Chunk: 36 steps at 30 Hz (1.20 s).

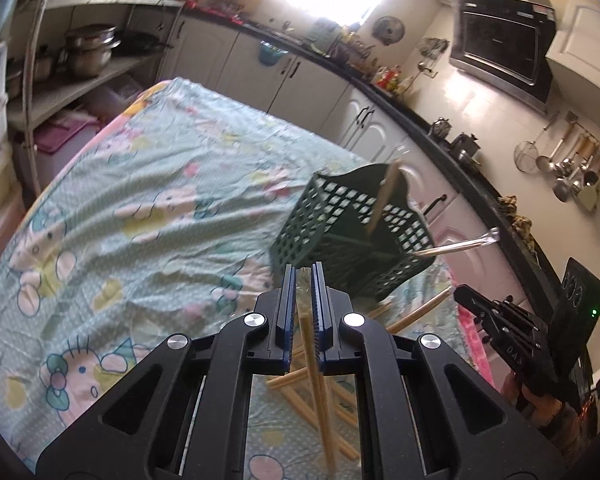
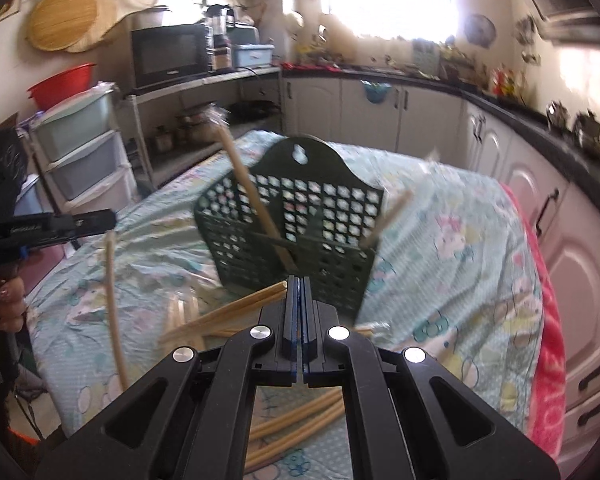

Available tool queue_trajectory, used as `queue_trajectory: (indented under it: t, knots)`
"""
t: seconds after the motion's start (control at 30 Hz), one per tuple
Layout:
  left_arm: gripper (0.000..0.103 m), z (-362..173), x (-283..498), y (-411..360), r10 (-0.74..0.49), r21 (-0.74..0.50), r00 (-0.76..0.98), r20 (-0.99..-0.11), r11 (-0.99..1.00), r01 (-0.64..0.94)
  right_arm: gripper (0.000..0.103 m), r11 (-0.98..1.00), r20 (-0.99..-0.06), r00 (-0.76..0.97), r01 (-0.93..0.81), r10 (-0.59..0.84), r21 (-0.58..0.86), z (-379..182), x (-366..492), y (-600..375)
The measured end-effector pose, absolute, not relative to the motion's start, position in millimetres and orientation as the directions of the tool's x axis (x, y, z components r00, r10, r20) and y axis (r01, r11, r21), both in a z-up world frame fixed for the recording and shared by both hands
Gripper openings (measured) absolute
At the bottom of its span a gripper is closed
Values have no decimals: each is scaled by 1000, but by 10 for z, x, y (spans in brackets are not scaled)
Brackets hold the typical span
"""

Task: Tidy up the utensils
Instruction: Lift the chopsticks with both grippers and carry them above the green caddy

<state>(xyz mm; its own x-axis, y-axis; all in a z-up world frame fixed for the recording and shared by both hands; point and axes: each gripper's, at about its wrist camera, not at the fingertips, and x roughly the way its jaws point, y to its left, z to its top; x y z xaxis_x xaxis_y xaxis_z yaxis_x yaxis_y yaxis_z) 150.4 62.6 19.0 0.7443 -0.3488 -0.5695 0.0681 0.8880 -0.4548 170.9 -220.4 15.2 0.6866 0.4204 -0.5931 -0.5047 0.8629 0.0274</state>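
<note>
A dark green perforated utensil basket (image 1: 340, 216) (image 2: 320, 208) stands on the cloth-covered table (image 1: 140, 200), with wooden chopsticks (image 1: 384, 200) (image 2: 252, 196) leaning out of it. My left gripper (image 1: 303, 270) (image 2: 110, 216) is raised above the table and shut on a wrapped chopstick (image 1: 314, 364) (image 2: 114, 312) that hangs down from its jaws. My right gripper (image 2: 299, 280) (image 1: 460, 292), just in front of the basket, is shut on a pair of chopsticks (image 2: 240, 308) (image 1: 420, 312) that stick out to the side. Several loose chopsticks (image 1: 288, 380) (image 2: 300, 416) lie on the cloth below both grippers.
White kitchen cabinets under a black counter (image 1: 440, 136) (image 2: 500, 100) run behind and beside the table. A shelf with pots (image 1: 88, 52) and plastic drawers (image 2: 84, 152) stand on the other side. A pink towel (image 2: 548, 340) hangs over the table's near edge.
</note>
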Motion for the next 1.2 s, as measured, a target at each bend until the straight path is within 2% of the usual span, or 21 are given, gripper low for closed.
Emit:
queue_trajectory:
  t: [0.7, 1.2]
  knots:
    - [2, 1164, 1483, 255, -413, -373, 810, -417, 890, 263, 1, 795, -461, 725, -603, 512, -64, 924, 1329, -2000]
    - [2, 1818, 1550, 278, -379, -307, 872, -309, 908, 285, 1, 809, -335, 784, -580, 522, -98, 1499, 1333, -2113]
